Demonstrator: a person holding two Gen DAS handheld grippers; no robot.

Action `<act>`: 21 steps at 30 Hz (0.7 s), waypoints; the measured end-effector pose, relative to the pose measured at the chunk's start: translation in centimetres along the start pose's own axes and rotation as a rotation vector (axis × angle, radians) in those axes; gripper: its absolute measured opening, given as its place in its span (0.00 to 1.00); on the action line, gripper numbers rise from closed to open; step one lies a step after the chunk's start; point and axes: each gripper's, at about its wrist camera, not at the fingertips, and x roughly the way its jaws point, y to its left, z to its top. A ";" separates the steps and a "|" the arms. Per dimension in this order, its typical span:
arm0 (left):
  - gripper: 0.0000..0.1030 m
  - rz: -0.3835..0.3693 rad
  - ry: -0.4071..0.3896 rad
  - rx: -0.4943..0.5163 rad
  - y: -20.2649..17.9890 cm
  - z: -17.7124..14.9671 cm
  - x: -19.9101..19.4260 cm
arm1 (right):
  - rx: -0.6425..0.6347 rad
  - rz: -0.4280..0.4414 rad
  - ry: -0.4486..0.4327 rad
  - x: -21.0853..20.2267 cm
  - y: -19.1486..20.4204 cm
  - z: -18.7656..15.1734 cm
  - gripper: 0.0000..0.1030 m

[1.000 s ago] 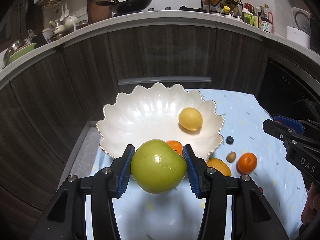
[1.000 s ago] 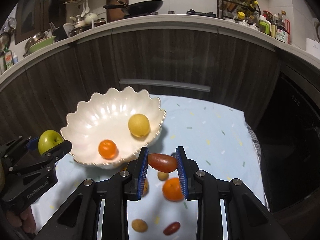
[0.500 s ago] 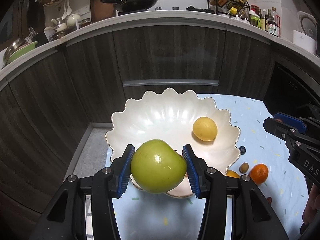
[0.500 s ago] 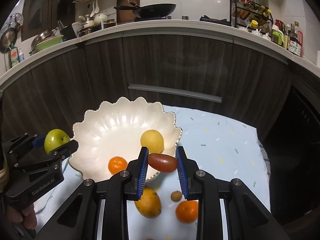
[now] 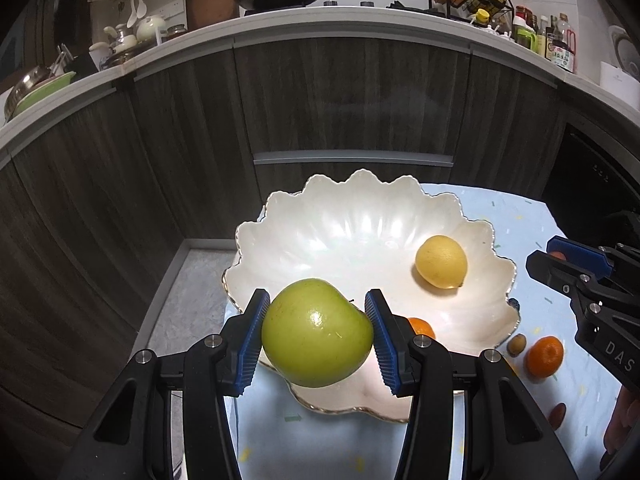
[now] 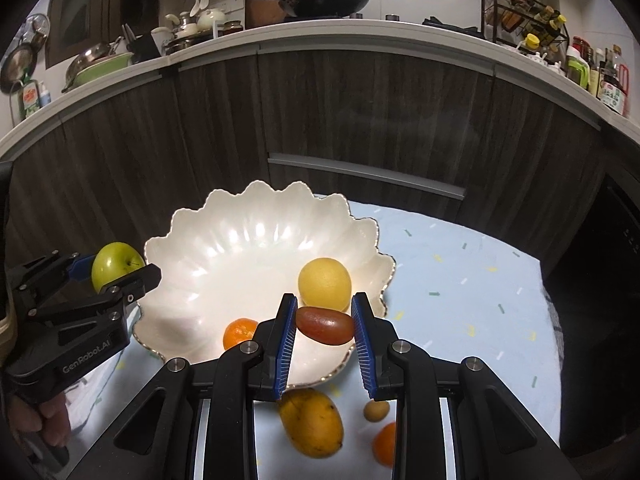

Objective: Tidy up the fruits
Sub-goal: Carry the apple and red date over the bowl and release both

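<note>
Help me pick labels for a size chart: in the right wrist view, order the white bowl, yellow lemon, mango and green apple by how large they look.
1. white bowl, clearly largest.
2. mango, though it lies nearest the camera, which inflates it.
3. yellow lemon and green apple: alike; the apple is partly hidden by the left gripper, so unranked.

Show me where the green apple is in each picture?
Left wrist view: the green apple is low in the middle, clamped in the left gripper.
Right wrist view: the same green apple is small at the left edge, peeking out of that gripper.
Shared landmark: the white wavy bowl with the yellow lemon inside it.
</note>
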 end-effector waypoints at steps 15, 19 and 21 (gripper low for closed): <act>0.47 -0.028 0.055 -0.012 0.6 -0.3 2.5 | 0.003 0.027 0.070 3.1 0.5 -0.2 0.28; 0.47 -0.035 0.072 -0.022 0.6 -0.5 2.8 | 0.009 0.039 0.091 3.6 0.5 -0.4 0.29; 0.47 -0.041 0.082 -0.025 0.6 -0.5 2.9 | 0.007 0.047 0.095 3.7 0.6 -0.4 0.30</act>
